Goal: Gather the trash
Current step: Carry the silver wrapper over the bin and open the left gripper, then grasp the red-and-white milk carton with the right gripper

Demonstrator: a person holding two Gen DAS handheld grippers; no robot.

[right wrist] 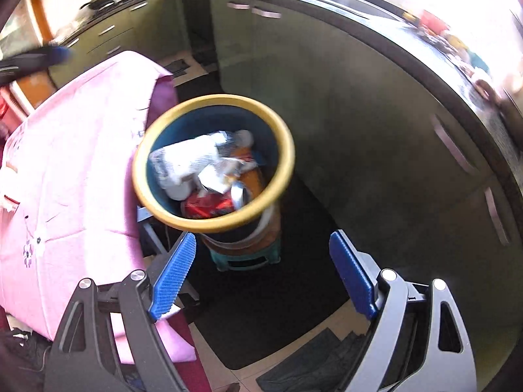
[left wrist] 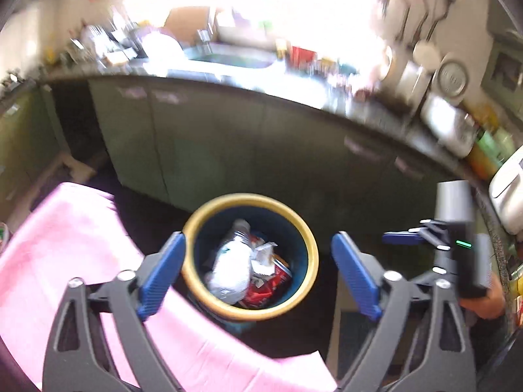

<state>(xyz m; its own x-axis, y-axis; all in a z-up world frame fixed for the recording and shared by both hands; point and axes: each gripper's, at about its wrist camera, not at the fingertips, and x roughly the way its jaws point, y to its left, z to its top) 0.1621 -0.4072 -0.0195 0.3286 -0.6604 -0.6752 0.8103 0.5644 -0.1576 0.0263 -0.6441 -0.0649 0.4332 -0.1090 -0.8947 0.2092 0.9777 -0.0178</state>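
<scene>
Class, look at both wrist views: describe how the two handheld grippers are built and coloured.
The left gripper and the right gripper match: dark grey linkage arms with triangular cut-outs and silver pivot bolts, ending in blue ribbed pads. Seen from the left wrist view, the right gripper's body is dark with a small green light.
</scene>
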